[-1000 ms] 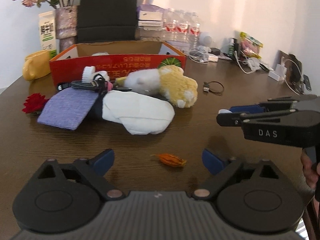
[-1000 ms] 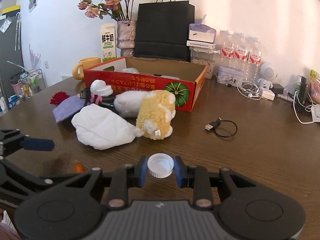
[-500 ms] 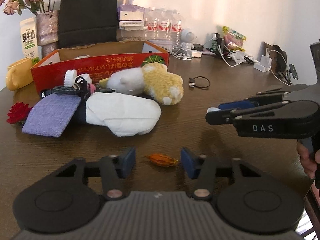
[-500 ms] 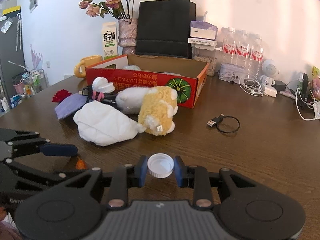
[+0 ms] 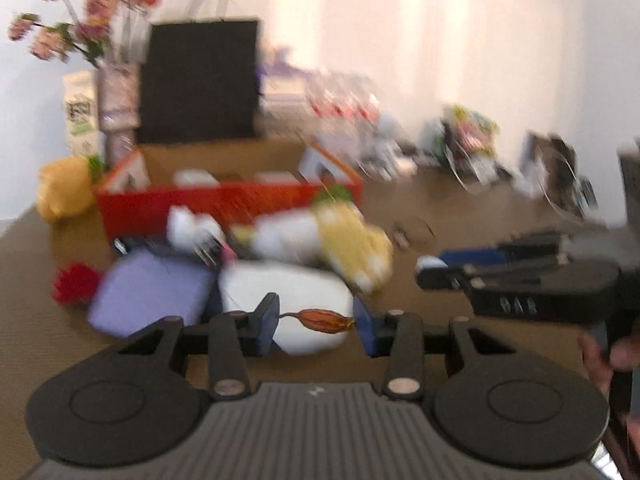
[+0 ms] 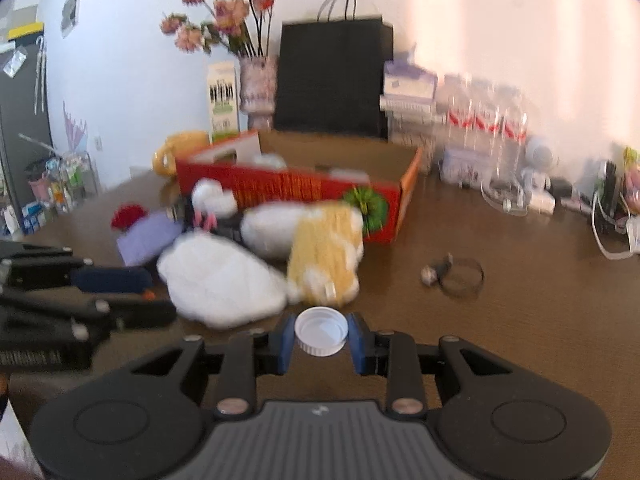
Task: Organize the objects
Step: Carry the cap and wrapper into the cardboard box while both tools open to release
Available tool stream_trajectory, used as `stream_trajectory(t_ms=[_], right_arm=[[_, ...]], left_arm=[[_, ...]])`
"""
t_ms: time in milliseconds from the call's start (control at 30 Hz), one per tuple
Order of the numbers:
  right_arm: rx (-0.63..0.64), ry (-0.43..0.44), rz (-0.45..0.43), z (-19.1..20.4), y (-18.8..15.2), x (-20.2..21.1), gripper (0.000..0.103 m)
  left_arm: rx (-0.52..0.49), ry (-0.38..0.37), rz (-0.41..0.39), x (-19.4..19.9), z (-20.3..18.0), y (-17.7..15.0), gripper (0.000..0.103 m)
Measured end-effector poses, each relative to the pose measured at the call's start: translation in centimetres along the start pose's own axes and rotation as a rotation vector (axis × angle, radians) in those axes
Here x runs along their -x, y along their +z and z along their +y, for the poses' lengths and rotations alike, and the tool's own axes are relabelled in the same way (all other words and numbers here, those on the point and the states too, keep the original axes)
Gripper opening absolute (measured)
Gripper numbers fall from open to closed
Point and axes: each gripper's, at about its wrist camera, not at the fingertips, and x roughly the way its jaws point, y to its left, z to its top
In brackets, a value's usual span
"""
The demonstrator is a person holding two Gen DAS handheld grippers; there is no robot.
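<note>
A dried orange bud [image 5: 326,320] with a thin stem hangs above the table between the blue pads of my left gripper [image 5: 316,323]. The jaws are closing, and both pads touch the bud's ends. My right gripper [image 6: 321,338] is shut on a white bottle cap [image 6: 321,330], open side up. In the left wrist view the right gripper [image 5: 430,270] is at mid right, a hand behind it. Beyond both stands the red cardboard box [image 6: 288,192], open at the top. In front of it lie a yellow-and-white plush toy [image 6: 324,252] and a white cloth [image 6: 220,280].
A purple cloth [image 5: 148,292] and a red flower [image 5: 74,286] lie left of the pile. A looped USB cable [image 6: 456,274] lies on the brown table to the right. A black bag [image 6: 332,76], a flower vase, water bottles and chargers line the back wall. A yellow mug [image 5: 60,192] stands left of the box.
The left jaws narrowed from wide open onto the orange bud, which has left the table and risen with the gripper. The right gripper still holds the cap, barely moved.
</note>
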Motion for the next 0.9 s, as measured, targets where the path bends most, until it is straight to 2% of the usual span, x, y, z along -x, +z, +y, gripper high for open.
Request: stream_trajectory(t_ms=[167,367,600,767,900], right_arm=[[-0.014,0.002,-0.098,1.1,4.7,-1.6,0.027],[-0.032,-0.004,-0.162,2.7,10.1,-5.4,0.027],[-0.064,-0.026,-0.147,3.7,14.3,-11.9,0.027],[-0.086,-0.050,-0.107,3.7,15.8,-16.7,0.027],[-0.158,-0.093,-0.084,3.1,16.5,-19.8,0.027]], left_arm=[[0.034,0.049,-0.096,-0.3,3.6,5.0,0.042],[0.043,0.063,-0.139,-2.3,7.1,9.4,0.042],[0.103,0.078,-0.131,-6.9,11.4,12.2,0.042],[0.159,0.104,-0.101,-10.7,14.0,13.4,0.042],[0.195,0.131,-0.083,-13.5,15.3,14.3,0.042]])
